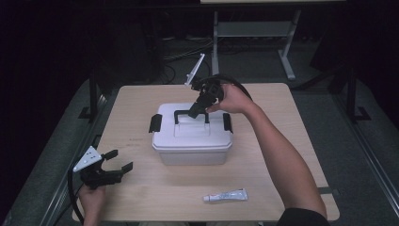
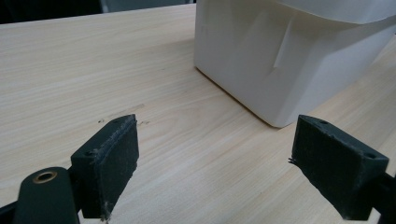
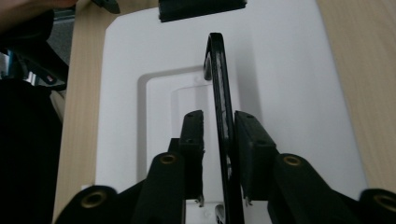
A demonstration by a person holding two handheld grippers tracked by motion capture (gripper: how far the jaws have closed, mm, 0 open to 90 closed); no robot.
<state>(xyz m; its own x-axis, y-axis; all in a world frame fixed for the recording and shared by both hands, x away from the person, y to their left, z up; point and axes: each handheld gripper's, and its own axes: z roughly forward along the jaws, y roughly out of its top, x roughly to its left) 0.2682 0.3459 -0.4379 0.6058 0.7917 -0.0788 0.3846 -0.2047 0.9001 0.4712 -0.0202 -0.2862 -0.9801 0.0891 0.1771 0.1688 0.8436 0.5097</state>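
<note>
The counter [image 1: 141, 108] in front of me is a pale wood top, and the biggest thing on it is the white storage box [image 1: 192, 143], standing near the middle with its lid [image 1: 190, 129] on. A black latch [image 1: 155, 123] sits at the lid's left end and another latch [image 1: 227, 122] at its right end. In my left gripper view the box's near corner [image 2: 280, 70] rises just beyond the jaws, resting flat on the wood.

My right forearm [image 1: 282, 155] stretches from the lower right across the counter to the box. My right gripper [image 1: 196, 109] comes down over the lid from the far side. In my right gripper view the right gripper [image 3: 219, 140] has its jaws drawn in narrow around the box's black carrying handle [image 3: 219, 98], which stands upright on its edge above the lid's recessed panel. The right pad lies against the bar; on the left I see a thin slit, so I cannot tell whether that pad presses yet.

My left gripper [image 1: 120, 162] rests low at the counter's near left corner, well apart from the box, pointing toward it. Its jaws stand wide, with bare wood between them.

A small white tube [image 1: 226, 195] lies on its side near the front edge, right of centre, well apart from the box and from both grippers.
</note>
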